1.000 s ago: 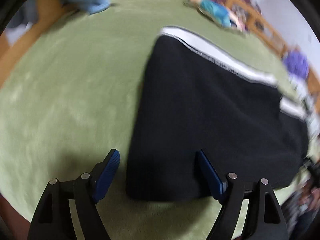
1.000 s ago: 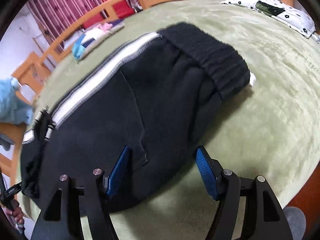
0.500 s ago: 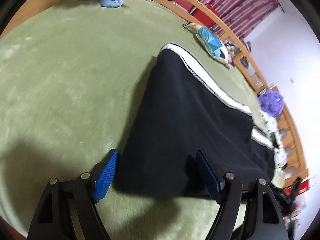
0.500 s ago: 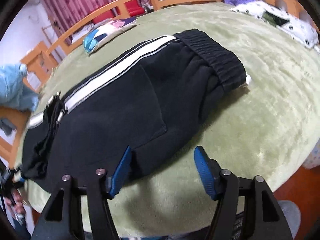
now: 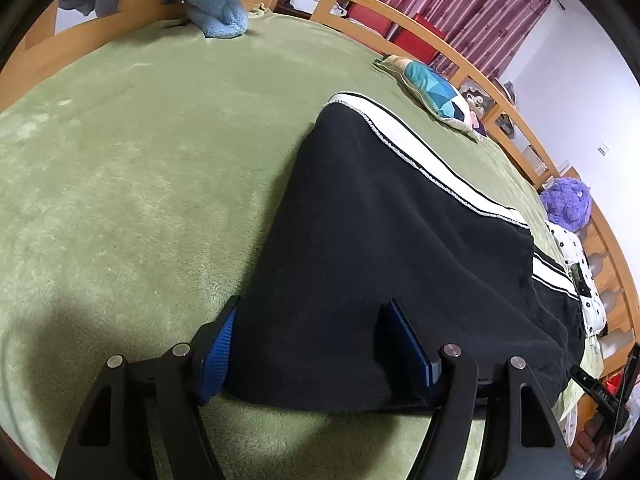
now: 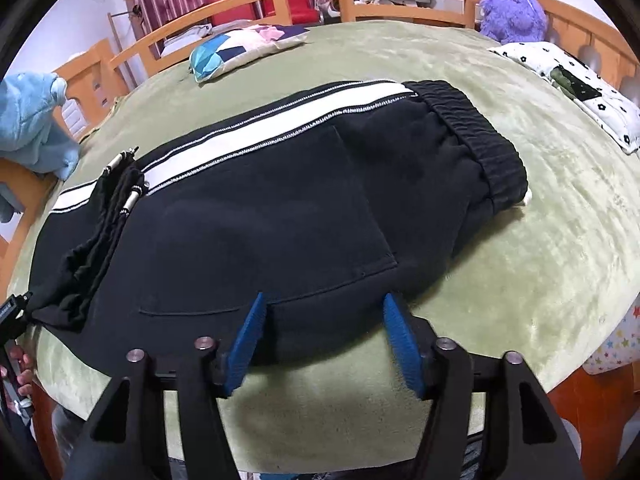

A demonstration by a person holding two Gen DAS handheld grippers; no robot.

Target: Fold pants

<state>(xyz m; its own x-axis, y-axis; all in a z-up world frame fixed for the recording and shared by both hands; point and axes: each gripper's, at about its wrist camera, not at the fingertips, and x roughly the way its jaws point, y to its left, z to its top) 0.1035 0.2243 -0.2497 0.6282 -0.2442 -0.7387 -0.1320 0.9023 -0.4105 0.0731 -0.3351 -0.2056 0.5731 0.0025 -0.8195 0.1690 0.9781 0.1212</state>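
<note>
1 pair of black pants (image 6: 280,216) lies on 1 bed (image 6: 560,220). 2 grippers show, the left gripper (image 5: 316,344) and the right gripper (image 6: 324,336). there are 1 patterned pillow (image 6: 244,46), 1 purple plush toy (image 6: 512,12), 1 blue plush toy (image 5: 216,4) and 1 floral cloth (image 6: 580,84).

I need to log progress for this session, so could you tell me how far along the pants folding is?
Done: the black pants lie flat on the green blanket, apparently folded leg over leg, one white side stripe on top. In hand: nothing is gripped; the left gripper and right gripper are open at the near edge. Left: folding them across their length into a compact stack.
</note>
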